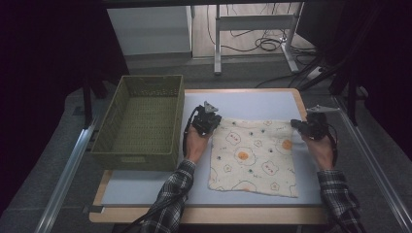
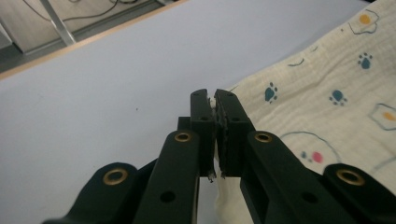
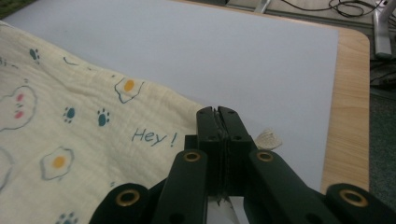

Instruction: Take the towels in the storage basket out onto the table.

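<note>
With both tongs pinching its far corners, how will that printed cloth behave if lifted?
The printed cloth is probably floppy: it wrinkles near the left tongs. It will likely sag between them and the right tongs. It seems thin and light.

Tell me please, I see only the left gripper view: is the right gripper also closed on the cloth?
Observer: Yes. In the right gripper view, the right gripper is shut on the cloth at a corner, near the print "Hey!".
Operator: Is there some container near?
Observer: A green woven basket stands beside the left gripper, on the side away from the cloth.
Operator: Does the cloth lie flat?
Observer: Mostly. The high view shows it spread open on the table, pinched at both far corners.
</note>
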### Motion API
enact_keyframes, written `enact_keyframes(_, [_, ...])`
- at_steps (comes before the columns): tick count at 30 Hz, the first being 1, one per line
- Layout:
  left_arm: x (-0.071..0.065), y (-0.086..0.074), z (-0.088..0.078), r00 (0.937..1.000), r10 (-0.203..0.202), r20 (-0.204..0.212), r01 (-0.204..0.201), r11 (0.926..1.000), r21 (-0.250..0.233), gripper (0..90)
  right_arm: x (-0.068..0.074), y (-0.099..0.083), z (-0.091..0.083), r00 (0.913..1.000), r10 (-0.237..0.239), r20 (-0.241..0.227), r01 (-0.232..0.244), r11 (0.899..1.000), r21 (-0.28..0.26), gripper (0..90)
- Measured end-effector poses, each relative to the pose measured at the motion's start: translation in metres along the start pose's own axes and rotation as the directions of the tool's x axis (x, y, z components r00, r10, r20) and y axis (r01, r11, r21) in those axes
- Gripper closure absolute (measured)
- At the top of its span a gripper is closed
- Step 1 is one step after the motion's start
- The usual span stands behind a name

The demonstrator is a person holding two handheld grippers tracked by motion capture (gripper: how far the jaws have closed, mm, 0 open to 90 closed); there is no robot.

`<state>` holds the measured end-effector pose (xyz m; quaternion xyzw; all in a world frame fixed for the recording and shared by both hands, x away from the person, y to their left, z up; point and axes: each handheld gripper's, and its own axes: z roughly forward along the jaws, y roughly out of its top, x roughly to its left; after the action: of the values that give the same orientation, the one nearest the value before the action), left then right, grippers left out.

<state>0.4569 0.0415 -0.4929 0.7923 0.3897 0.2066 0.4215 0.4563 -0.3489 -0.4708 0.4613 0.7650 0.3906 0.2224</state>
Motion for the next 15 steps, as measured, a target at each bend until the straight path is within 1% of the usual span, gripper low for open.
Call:
enact_keyframes(1, [-0.002, 0.000, -0.003, 1.0000, 0.007, 0.003, -0.007, 1.0000, -0.004, 86.5, 0.001, -0.001, -0.006, 1.0000, -0.004, -0.005, 0.004, 1.000, -0.011, 88.7])
enact_keyframes(2, [-0.007, -0.004, -0.011, 0.9998, 0.018, 0.006, -0.018, 0.9997, -0.019, 86.5, 0.003, -0.004, -0.014, 0.9999, -0.001, -0.015, 0.000, 1.000, -0.019, 88.7])
enact_keyframes(3, [-0.007, -0.004, -0.011, 0.9998, 0.018, 0.006, -0.018, 0.9997, -0.019, 86.5, 0.004, -0.006, -0.017, 0.9998, 0.000, -0.022, -0.001, 1.000, -0.020, 88.6])
enact_keyframes(4, [-0.010, -0.006, -0.014, 0.9998, 0.013, 0.014, -0.013, 0.9995, -0.027, 86.5, 0.006, -0.009, -0.019, 0.9997, -0.004, -0.023, 0.004, 1.000, -0.019, 88.6])
enact_keyframes(5, [-0.013, -0.009, -0.017, 0.9997, 0.016, 0.017, -0.016, 0.9993, -0.033, 86.5, 0.006, -0.009, -0.019, 0.9997, -0.004, -0.023, 0.004, 1.000, -0.019, 88.6])
enact_keyframes(9, [-0.022, -0.022, -0.027, 0.9991, 0.015, 0.041, -0.013, 0.9987, -0.050, 86.4, 0.013, -0.022, -0.031, 0.9990, -0.028, -0.036, 0.028, 0.999, -0.015, 88.7])
enact_keyframes(11, [-0.026, -0.028, -0.030, 0.9986, 0.023, 0.047, -0.020, 0.9984, -0.053, 86.3, 0.015, -0.027, -0.036, 0.9986, -0.034, -0.039, 0.033, 0.999, -0.020, 88.6])
enact_keyframes(12, [-0.028, -0.031, -0.032, 0.9983, 0.028, 0.050, -0.025, 0.9982, -0.055, 86.3, 0.016, -0.034, -0.042, 0.9985, -0.036, -0.043, 0.034, 0.999, -0.029, 88.6])
enact_keyframes(13, [-0.029, -0.035, -0.033, 0.9979, 0.028, 0.058, -0.024, 0.9981, -0.057, 86.3, 0.016, -0.034, -0.042, 0.9985, -0.036, -0.043, 0.034, 0.999, -0.029, 88.6])
enact_keyframes(14, [-0.032, -0.041, -0.036, 0.9973, 0.026, 0.068, -0.022, 0.9978, -0.062, 86.3, 0.018, -0.041, -0.048, 0.9983, -0.035, -0.046, 0.033, 0.999, -0.036, 88.6])
enact_keyframes(15, [-0.032, -0.041, -0.036, 0.9973, 0.026, 0.068, -0.022, 0.9978, -0.062, 86.3, 0.019, -0.045, -0.051, 0.9981, -0.036, -0.050, 0.034, 0.999, -0.037, 88.6])
